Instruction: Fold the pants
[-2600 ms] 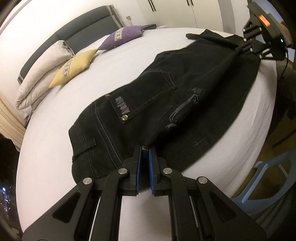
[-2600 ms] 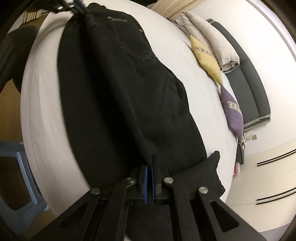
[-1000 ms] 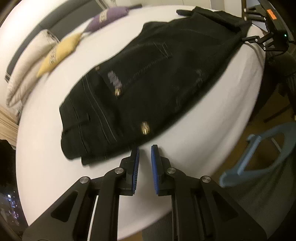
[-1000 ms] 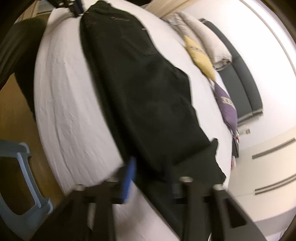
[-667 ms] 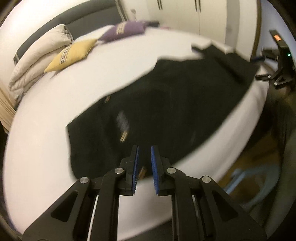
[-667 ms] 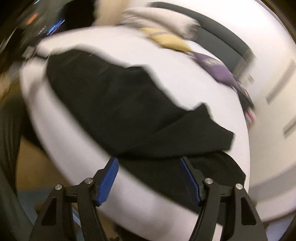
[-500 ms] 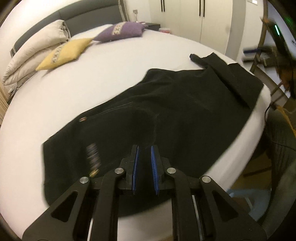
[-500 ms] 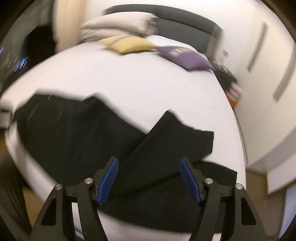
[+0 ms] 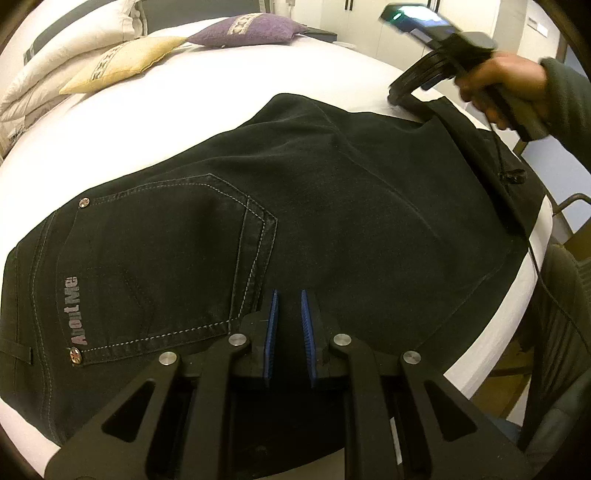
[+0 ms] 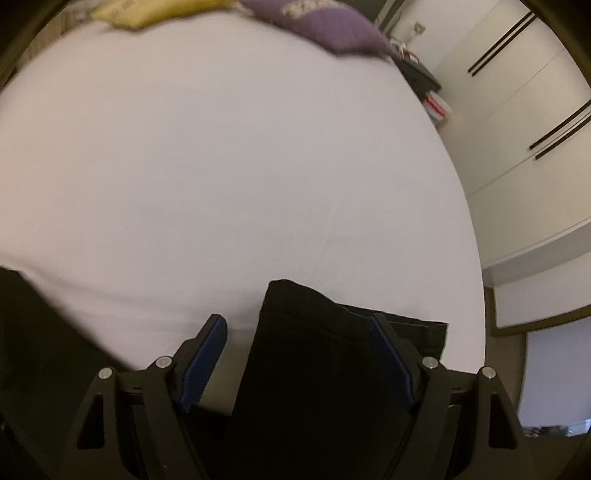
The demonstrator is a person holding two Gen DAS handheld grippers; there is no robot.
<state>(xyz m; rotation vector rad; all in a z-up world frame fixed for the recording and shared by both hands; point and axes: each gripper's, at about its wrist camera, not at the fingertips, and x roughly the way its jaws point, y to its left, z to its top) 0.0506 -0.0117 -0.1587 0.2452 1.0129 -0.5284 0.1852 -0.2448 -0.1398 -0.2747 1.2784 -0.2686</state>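
The black jeans (image 9: 295,206) lie spread flat across the near part of the white bed (image 9: 207,99), and everything here I place against them. They show their back side: a stitched back pocket (image 9: 166,266) with a grey printed label (image 9: 75,310) and two metal rivets sits toward their waist end, at the left in the left wrist view. The left gripper (image 9: 287,314) hangs over the jeans just beside this pocket, pointing steeply down; its blue pads (image 9: 272,332) stand close together with only a thin gap, and nothing is held between them — the cloth lies beneath, not pinched. The right gripper (image 10: 297,354) is at the far leg end of the jeans, where a person's hand (image 9: 498,85) in a dark sleeve (image 9: 569,107) carries it. Its jaws have just been opening and now stand wide; a folded-over leg end (image 10: 325,350) lies between the pads, and the right pad overlaps the cloth in the picture, though I cannot tell if it touches. Beyond the jeans, at the head of the bed, rest a yellow cushion (image 9: 122,62), a purple cushion (image 9: 247,29) and a folded white duvet (image 9: 55,62). To the right of the jeans, past the bed edge, stand white wardrobe doors (image 10: 517,96).
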